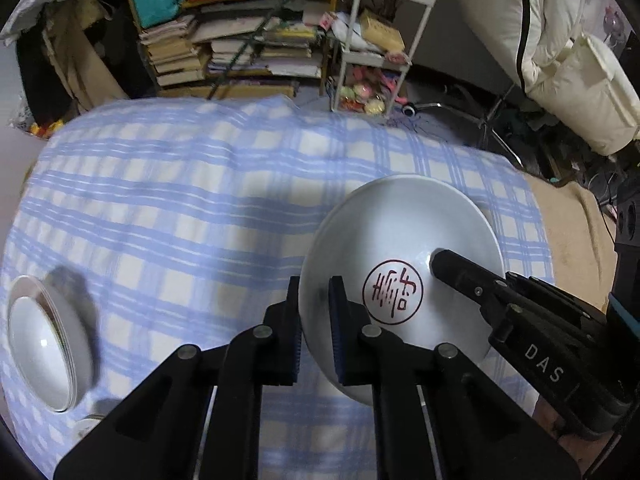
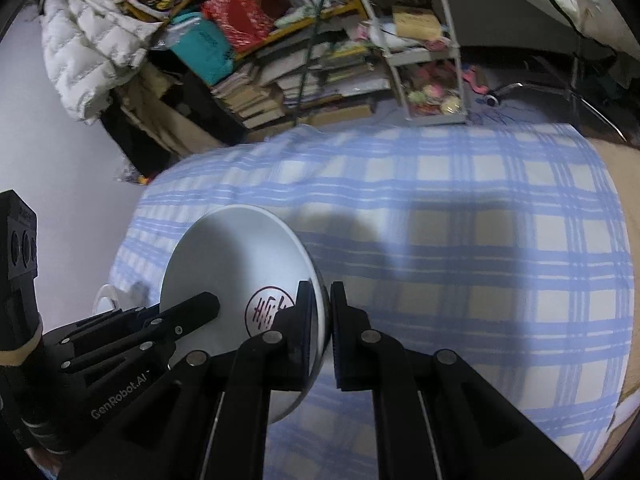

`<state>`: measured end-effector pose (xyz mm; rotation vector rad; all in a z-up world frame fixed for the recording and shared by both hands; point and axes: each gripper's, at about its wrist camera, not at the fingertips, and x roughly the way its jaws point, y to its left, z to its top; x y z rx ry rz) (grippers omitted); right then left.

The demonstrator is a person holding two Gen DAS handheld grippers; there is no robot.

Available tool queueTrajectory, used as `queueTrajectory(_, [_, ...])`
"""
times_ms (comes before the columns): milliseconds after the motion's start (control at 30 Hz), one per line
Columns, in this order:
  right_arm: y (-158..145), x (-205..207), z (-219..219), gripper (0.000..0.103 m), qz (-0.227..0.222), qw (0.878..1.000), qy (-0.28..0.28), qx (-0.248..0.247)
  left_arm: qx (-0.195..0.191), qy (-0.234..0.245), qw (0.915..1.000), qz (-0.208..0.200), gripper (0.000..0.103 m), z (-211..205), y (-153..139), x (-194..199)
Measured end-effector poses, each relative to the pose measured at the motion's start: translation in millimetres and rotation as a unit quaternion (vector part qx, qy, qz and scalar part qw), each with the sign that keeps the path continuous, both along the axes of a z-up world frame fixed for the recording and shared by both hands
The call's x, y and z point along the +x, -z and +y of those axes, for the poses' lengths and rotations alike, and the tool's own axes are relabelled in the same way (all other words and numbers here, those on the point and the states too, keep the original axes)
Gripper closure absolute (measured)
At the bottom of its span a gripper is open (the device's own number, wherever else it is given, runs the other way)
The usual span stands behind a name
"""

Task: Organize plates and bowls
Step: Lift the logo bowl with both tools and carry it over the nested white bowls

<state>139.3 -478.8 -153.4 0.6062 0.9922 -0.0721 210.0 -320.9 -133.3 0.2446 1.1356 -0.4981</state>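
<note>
A white bowl (image 1: 400,232) with a red seal mark inside hangs tilted above the blue checked cloth, carried by both grippers. My left gripper (image 1: 316,320) is shut on its left rim, one pad inside and one outside. From the right, my right gripper's finger (image 1: 460,276) reaches into the bowl. In the right wrist view the same bowl (image 2: 232,256) sits left of centre, and my right gripper (image 2: 322,320) is shut on its right rim. The left gripper's finger (image 2: 192,312) lies inside the bowl. A stack of white bowls (image 1: 44,344) rests on the cloth at far left.
The blue checked cloth (image 1: 180,200) covers a wide soft surface, with beige cover (image 1: 572,232) at its right edge. Behind stand a shelf of stacked books (image 1: 240,48) and a white trolley (image 1: 376,60). A white padded jacket (image 2: 88,48) hangs at the back left.
</note>
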Motion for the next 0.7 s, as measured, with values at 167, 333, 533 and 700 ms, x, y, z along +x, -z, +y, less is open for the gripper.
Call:
queueTrajectory(167, [-19,9,33,0.093,-0.016,0.999,-0.030,-0.012,-0.006,-0.024,0.9997,-0.008,0.091,36,-18,1])
queueTrajectory(333, [-34,22,71,0.093,-0.028,0.997,-0.065,-0.030,-0.005,-0.047,0.9988,-0.012,0.091,74,-29,2])
queueTrajectory(533, [-55,37,114,0.093,-0.049,0.992,-0.108,-0.051,-0.004,-0.076,0.9967,-0.027,0.091,120,-46,3])
queueTrajectory(700, [-67,46,148,0.093,-0.062,0.988,-0.131,-0.059,0.000,-0.096,0.9948,-0.034,0.090,158,-58,2])
